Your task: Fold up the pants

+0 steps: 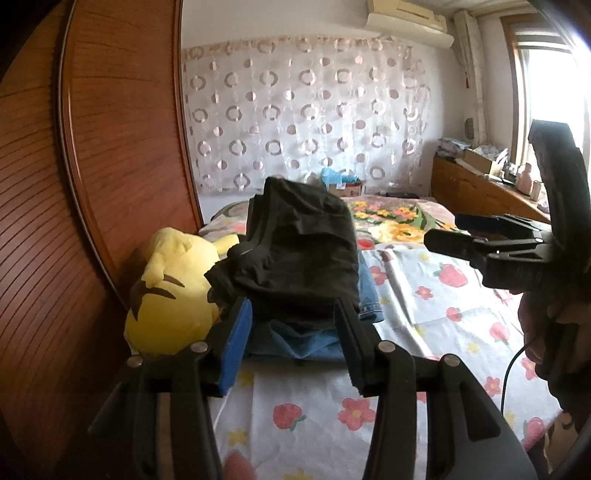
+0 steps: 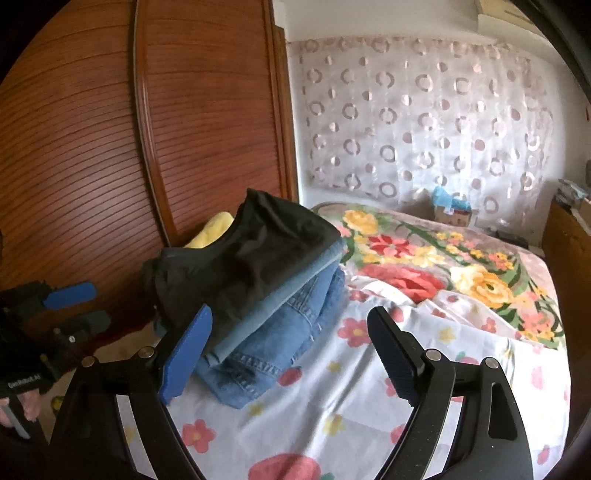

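the black pants point(image 1: 303, 251) lie folded on top of a stack of jeans point(image 2: 273, 332) near the bed's point(image 1: 424, 295) left edge, beside a yellow plush point(image 1: 173, 291) by the wooden wardrobe point(image 1: 110, 147). the left tool point(image 1: 291, 339) hovers just in front of the stack, jaws half open, nothing between them. the right tool point(image 2: 291, 350) stands wide and empty at the stack's right side, its blue pad point(image 2: 184, 354) near the jeans, not gripping.

A home bedroom: a bed point(image 2: 332, 406) with flower-print sheet ahead of the fingers, a louvred wooden wardrobe point(image 2: 92, 147) to their left, a ring-patterned curtain point(image 2: 424, 122) beyond, an air conditioner point(image 1: 406, 18) high up.
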The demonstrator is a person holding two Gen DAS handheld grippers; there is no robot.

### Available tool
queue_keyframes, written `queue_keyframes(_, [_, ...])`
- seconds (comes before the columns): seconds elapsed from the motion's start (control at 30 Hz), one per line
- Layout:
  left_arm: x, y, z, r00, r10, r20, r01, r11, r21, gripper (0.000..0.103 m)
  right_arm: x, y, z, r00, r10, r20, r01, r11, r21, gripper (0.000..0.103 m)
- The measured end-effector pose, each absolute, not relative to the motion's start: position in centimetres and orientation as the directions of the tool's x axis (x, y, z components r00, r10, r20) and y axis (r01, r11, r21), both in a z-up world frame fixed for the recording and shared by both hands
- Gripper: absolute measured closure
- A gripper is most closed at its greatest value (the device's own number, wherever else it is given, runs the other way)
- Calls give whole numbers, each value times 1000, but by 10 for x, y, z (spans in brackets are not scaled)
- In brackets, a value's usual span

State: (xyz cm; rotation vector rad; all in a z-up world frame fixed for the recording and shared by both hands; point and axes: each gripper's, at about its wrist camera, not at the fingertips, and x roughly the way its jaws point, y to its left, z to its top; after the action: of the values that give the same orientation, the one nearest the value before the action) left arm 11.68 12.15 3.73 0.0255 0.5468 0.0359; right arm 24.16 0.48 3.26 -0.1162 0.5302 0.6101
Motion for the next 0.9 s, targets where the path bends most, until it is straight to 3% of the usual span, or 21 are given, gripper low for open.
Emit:
queue_keyframes(0.1, [107, 116, 41, 866, 86, -492, -63, 996, 63, 57, 230, -1, 35, 698, 516, -497, -571, 819, 49, 15])
queue_keyframes(0.9, [66, 46, 28, 853, -72, -516, 96, 995, 19, 54, 137, -71, 27, 775, 408, -483, -444, 895, 42, 15])
